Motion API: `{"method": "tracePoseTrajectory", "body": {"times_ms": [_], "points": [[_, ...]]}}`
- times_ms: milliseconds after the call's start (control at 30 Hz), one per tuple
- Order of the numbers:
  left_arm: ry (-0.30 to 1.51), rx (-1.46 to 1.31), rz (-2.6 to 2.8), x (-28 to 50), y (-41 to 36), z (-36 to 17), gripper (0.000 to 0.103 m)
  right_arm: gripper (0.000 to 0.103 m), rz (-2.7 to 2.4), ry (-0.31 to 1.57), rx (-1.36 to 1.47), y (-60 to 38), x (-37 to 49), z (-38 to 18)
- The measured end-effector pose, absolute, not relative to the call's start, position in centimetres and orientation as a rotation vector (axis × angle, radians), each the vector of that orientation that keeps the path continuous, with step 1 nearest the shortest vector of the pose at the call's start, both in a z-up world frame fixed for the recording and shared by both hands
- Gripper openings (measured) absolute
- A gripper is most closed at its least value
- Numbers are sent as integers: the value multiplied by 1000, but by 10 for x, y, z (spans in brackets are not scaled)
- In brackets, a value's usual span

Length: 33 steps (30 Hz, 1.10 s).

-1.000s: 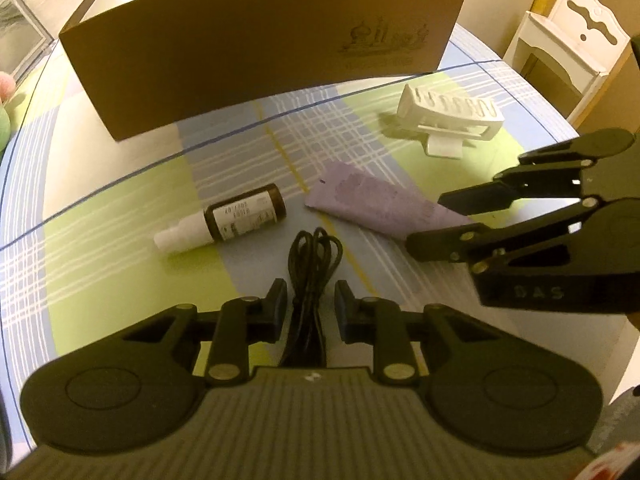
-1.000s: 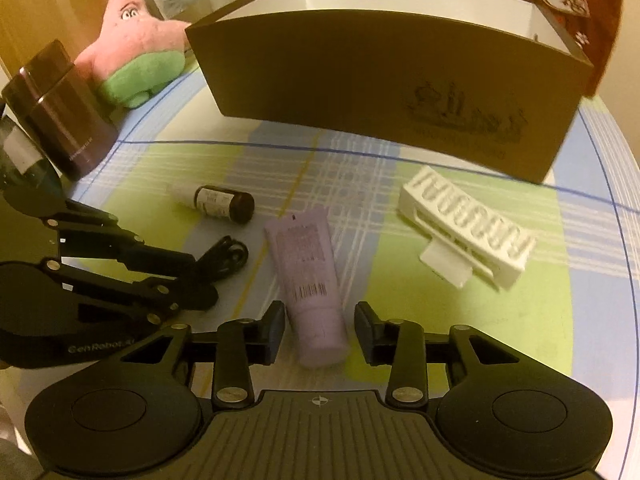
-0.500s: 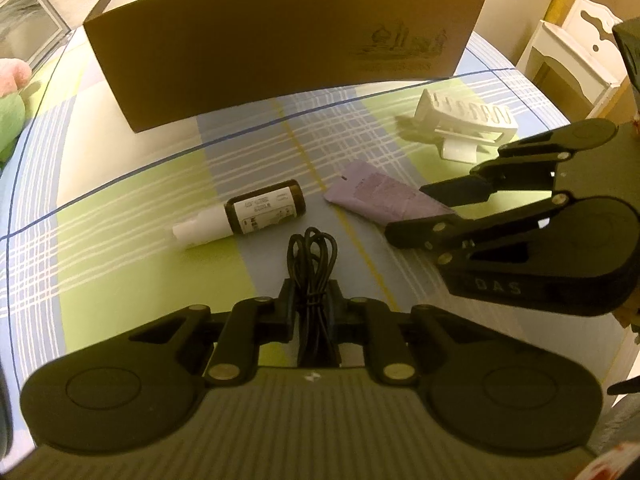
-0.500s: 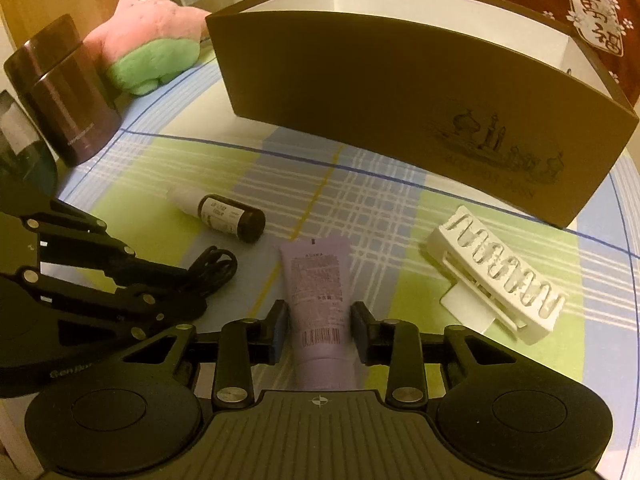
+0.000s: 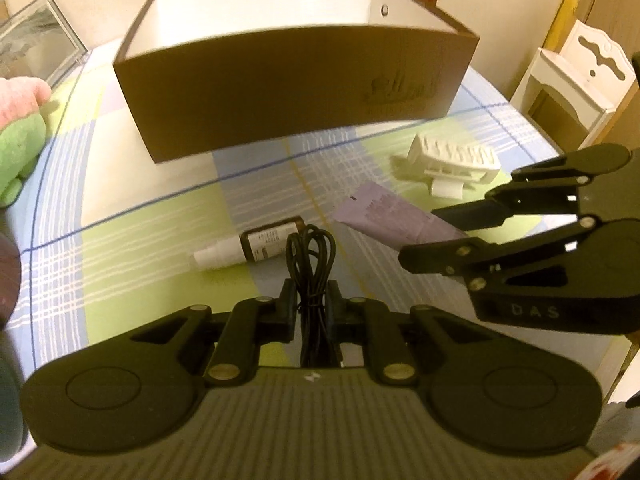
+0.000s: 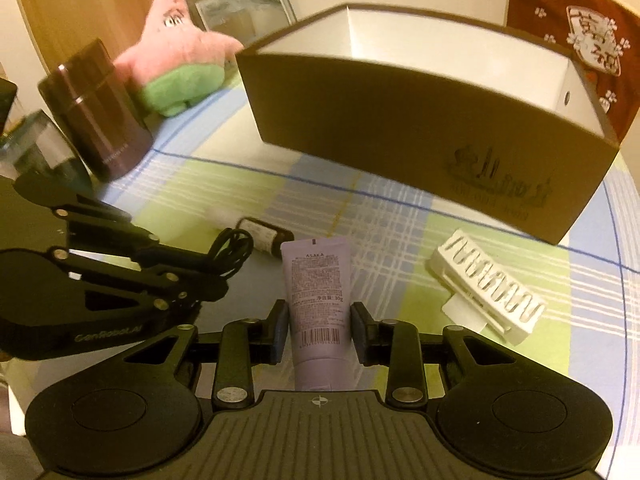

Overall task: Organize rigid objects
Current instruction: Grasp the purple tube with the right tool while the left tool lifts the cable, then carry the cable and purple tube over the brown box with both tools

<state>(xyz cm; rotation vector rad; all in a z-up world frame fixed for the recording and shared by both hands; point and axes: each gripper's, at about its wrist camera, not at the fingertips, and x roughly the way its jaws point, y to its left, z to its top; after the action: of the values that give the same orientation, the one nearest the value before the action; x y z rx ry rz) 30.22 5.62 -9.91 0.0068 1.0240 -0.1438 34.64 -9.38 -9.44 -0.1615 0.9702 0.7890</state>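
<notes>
Left gripper (image 5: pixel 311 304) clenched on my coiled cable (image 5: pixel 311 256), frame centre: light, floppy, gripped mid-bundle. Right gripper (image 6: pixel 319 330) closed around lavender tube (image 6: pixel 318 296), lower centre: soft, squeezable, so light pressure near the cap seems wise. Box (image 6: pixel 400 128) waits above.

Left claw (image 5: pixel 311 307) went from open around the black cable (image 5: pixel 310 268) to clamped on it and lifted — loop end now overlaps the dropper bottle (image 5: pixel 256 245). Right claw (image 6: pixel 319 332) narrowed onto the purple tube (image 6: pixel 318 304) — box (image 5: pixel 280 92) interior now visible at 12 o'clock.
</notes>
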Motion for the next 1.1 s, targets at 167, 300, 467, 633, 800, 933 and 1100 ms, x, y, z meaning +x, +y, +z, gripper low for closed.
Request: {"method": "tracePoseTrajectory", "body": {"times_ms": [167, 300, 467, 633, 800, 933, 1100], "points": [[982, 1, -137, 302, 57, -79, 12, 33, 801, 928, -136, -101, 342, -75], [946, -4, -127, 305, 58, -61, 12, 33, 808, 893, -117, -107, 341, -59], [908, -2, -104, 313, 60, -40, 12, 33, 814, 834, -95, -110, 343, -38], [865, -1, -86, 325, 67, -20, 12, 33, 815, 771, -76, -114, 352, -17], [826, 12, -69, 345, 75, -4, 12, 33, 801, 720, -72, -117, 370, 1], [795, 25, -62, 362, 76, 7, 12, 33, 781, 691, -66, -119, 390, 9], [771, 34, -62, 387, 78, 15, 12, 33, 756, 666, -62, -118, 415, 14]]}}
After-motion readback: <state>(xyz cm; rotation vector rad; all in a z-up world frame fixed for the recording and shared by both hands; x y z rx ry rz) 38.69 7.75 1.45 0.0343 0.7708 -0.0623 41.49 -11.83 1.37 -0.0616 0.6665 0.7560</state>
